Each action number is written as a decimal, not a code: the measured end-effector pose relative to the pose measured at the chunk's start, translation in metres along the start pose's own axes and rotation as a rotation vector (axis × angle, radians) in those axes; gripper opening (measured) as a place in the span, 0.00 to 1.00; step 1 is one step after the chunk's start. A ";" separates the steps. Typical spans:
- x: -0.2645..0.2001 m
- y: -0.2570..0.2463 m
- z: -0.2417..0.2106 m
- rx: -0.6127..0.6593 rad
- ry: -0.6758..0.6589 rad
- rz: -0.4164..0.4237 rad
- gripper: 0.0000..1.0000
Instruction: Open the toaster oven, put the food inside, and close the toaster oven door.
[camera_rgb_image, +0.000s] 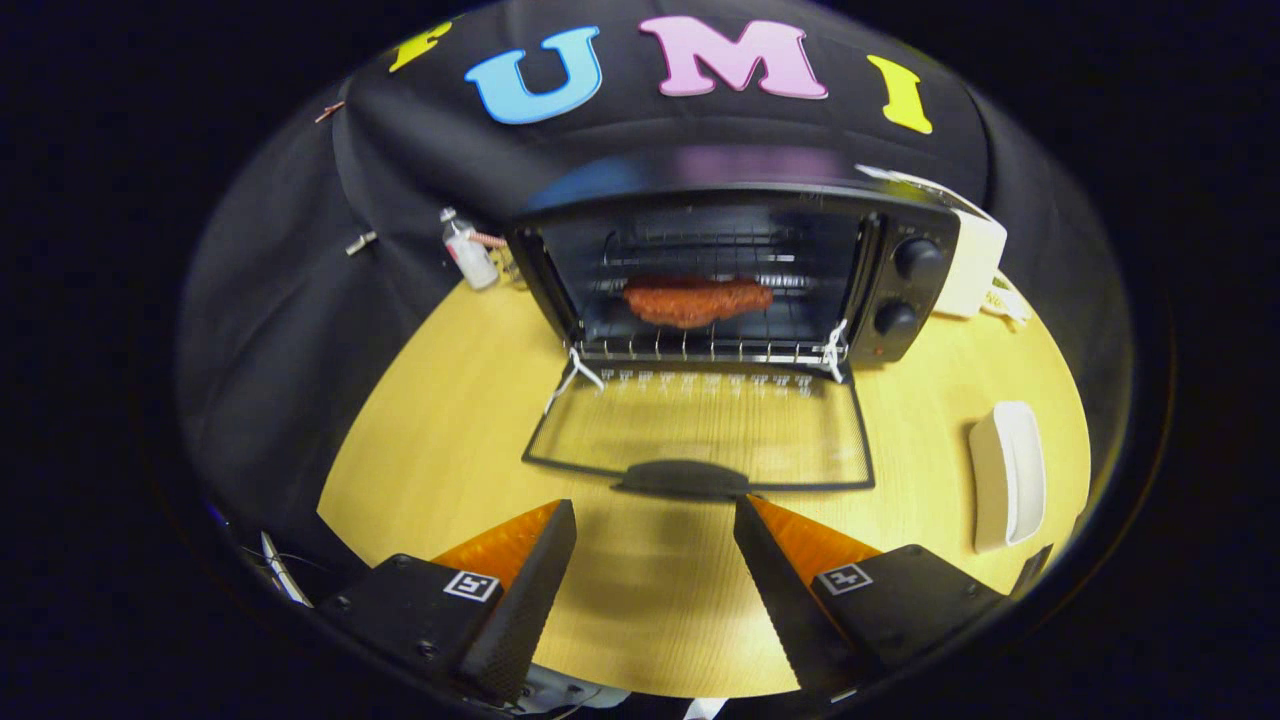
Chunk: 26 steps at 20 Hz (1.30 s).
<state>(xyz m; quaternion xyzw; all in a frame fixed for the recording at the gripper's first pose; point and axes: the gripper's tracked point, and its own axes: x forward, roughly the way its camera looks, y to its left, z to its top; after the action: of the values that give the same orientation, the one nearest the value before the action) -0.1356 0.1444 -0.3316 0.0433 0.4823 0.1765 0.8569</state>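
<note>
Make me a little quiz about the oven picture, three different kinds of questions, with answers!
1. True or false: the oven door is shut.
2. Where is the meat? A) on the table B) on the oven rack C) in the claw
3. Fill in: the claw's fingers are ___, holding nothing.

Key: 1 false, it lies folded down flat; 2 B; 3 open, just short of the door handle.
</note>
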 end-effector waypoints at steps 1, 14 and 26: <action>0.005 0.000 -0.009 -0.013 0.033 -0.018 0.99; 0.067 -0.028 -0.020 0.039 0.115 -0.234 1.00; 0.032 -0.020 0.002 0.091 -0.027 -0.199 0.98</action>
<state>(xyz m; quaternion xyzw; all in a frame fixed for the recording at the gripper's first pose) -0.1132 0.1368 -0.3615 0.0365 0.4800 0.0678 0.8739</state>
